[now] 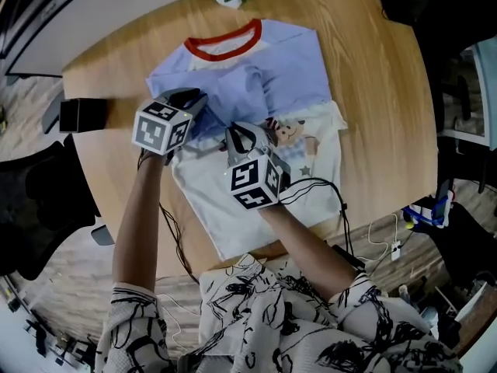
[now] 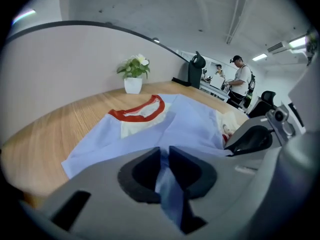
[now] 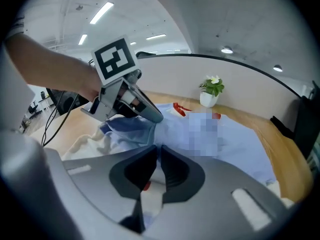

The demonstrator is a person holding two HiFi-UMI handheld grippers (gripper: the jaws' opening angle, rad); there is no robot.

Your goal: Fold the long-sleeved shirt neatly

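Shirt [image 1: 256,76] pinched: left gripper [image 2: 165,155], right gripper [image 3: 157,156]

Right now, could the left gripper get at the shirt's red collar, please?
Probably, once it lets go: the left gripper is shut on blue fabric of the shirt. Nothing lies between it and the red collar.

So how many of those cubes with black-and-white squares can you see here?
2. The left cube rides on the left tongs at the left edge of the shirt; the right cube on the right tongs, mid-shirt. None looks hidden.
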